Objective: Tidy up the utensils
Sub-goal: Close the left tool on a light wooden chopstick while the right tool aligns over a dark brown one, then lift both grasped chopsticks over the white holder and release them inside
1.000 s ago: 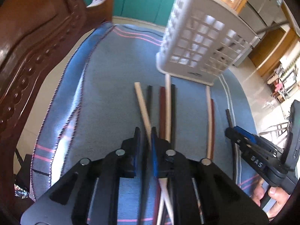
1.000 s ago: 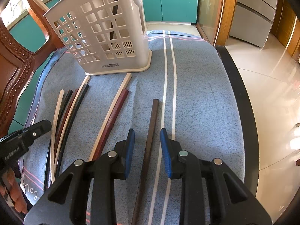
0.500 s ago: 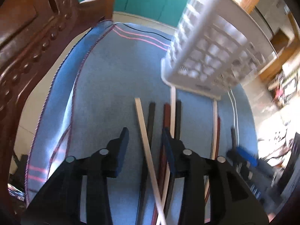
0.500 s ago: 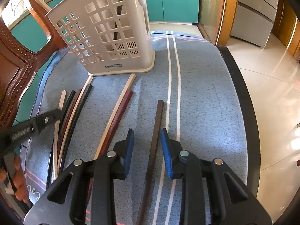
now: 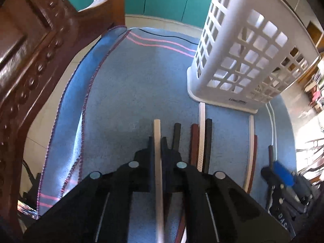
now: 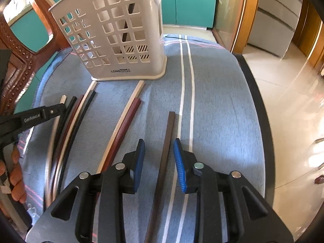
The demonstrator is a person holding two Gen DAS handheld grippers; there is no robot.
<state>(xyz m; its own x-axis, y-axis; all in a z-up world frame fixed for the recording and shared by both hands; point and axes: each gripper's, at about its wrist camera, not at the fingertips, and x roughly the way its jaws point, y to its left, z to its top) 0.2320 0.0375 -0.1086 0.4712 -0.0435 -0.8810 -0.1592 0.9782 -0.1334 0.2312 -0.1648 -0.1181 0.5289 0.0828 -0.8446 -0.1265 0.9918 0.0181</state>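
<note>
Several chopsticks lie on a blue cloth (image 5: 125,93) in front of a white slotted basket (image 5: 243,60). My left gripper (image 5: 157,141) is shut on a cream chopstick (image 5: 157,129), the leftmost of the row; a black one (image 5: 176,133) lies just right of it. In the right wrist view my right gripper (image 6: 159,149) stands open, and a dark brown chopstick (image 6: 169,129) lies on the cloth between its blue pads (image 6: 139,162) without touching them. The basket (image 6: 121,40) stands beyond, with a dark stick (image 6: 127,24) upright inside it. The left gripper's tip (image 6: 58,109) reaches in from the left.
A carved wooden chair (image 5: 30,70) rises along the left of the cloth. A cream and a red-brown chopstick (image 6: 125,125) lie side by side mid-cloth. The table's dark edge (image 6: 257,105) runs on the right, with tiled floor (image 6: 287,93) beyond.
The left gripper moved forward toward the basket, opened around the cream chopstick and then shut on it. The right gripper has stayed over the dark brown chopstick.
</note>
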